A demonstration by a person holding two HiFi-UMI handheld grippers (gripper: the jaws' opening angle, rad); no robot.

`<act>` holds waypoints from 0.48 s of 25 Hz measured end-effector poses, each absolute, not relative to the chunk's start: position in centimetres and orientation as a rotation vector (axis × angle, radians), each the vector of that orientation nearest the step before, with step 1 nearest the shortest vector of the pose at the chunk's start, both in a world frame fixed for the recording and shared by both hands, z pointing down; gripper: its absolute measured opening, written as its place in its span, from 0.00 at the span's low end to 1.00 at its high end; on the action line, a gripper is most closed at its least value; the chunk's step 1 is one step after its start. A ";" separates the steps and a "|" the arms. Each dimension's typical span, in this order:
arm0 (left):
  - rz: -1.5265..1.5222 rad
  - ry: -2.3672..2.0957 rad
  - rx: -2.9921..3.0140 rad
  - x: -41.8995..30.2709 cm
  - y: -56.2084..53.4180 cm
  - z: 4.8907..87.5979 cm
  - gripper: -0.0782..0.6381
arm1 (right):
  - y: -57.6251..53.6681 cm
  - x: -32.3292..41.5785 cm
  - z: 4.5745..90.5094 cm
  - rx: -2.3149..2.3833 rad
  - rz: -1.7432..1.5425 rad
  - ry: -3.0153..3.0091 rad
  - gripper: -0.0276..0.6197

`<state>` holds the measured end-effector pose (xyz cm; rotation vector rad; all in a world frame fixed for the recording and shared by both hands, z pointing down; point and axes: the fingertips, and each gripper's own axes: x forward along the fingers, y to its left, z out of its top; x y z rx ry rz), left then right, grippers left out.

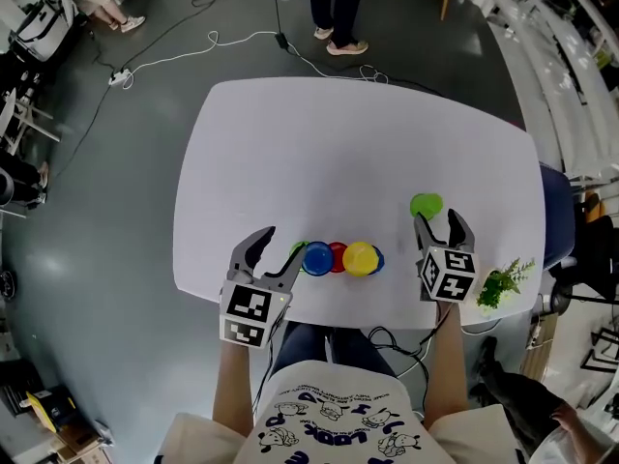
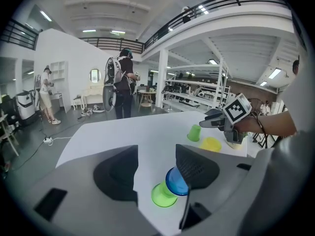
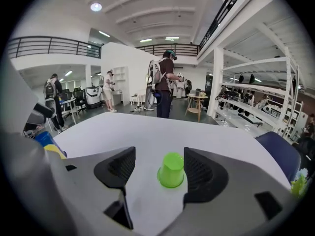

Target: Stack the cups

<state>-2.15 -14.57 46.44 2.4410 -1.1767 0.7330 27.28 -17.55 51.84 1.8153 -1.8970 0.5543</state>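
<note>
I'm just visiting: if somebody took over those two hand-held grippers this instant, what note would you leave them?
Left gripper: open, empty, by the row's green cup and blue cup.
Right gripper: open; the lone green cup stands upside down between its jaws, not gripped.
Cups: red cup and yellow cup continue that row along the table's near edge.
Done: no finished stack visible.
Left: gather every cup into one stack.
</note>
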 end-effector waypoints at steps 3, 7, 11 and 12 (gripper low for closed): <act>0.696 -1.192 2.450 -1.5 -15.2 46.7 0.46 | -18.4 28.2 53.7 1.824 0.590 -1.860 0.55; 0.697 -1.192 2.447 -0.8 -15.9 46.9 0.46 | -19.3 29.0 55.8 1.830 0.641 -1.830 0.56; 0.701 -1.191 2.439 -0.1 -16.6 47.3 0.46 | -20.1 29.8 57.9 1.817 0.688 -1.807 0.56; 0.701 -1.192 2.437 0.0 -16.7 47.4 0.46 | -20.3 30.0 58.2 1.818 0.696 -1.803 0.56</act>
